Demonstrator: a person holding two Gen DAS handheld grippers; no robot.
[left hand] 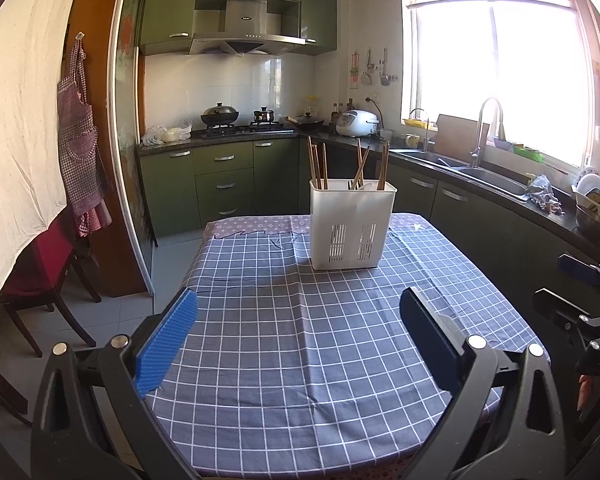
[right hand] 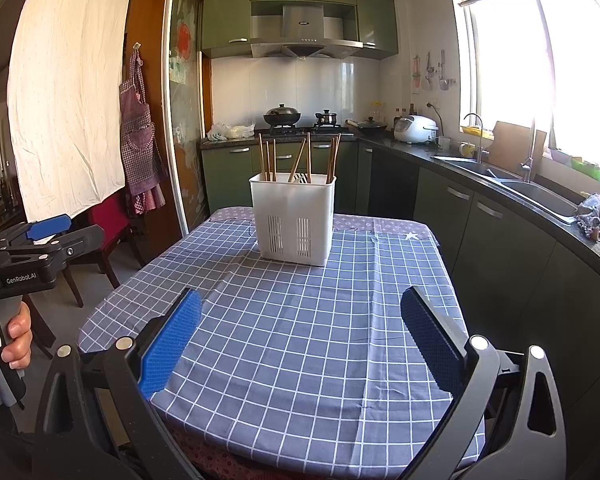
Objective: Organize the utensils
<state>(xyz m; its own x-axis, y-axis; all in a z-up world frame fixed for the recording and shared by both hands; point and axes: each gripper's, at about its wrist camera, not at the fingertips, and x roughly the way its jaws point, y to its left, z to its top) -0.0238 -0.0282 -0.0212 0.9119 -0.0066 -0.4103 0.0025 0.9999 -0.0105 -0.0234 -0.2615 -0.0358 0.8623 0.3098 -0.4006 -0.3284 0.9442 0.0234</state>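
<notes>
A white plastic utensil holder (left hand: 352, 227) (right hand: 293, 219) stands upright toward the far end of the table. Several wooden chopsticks (left hand: 318, 166) (right hand: 268, 158) stick up out of its compartments, some leaning. A white utensil shows just inside its rim. My left gripper (left hand: 300, 328) is open above the near part of the table with nothing between its blue pads. My right gripper (right hand: 300, 330) is open too and holds nothing. Both sit well short of the holder. The left gripper (right hand: 40, 240) also shows at the right wrist view's left edge, with a hand on its handle.
The table wears a blue-grey checked cloth (left hand: 300, 340) (right hand: 308, 320). A red chair (left hand: 48, 276) stands at its left, an apron (left hand: 80, 136) hangs behind. Dark counter with sink (left hand: 472, 168) runs along the right; stove with pots (left hand: 220, 116) at the back.
</notes>
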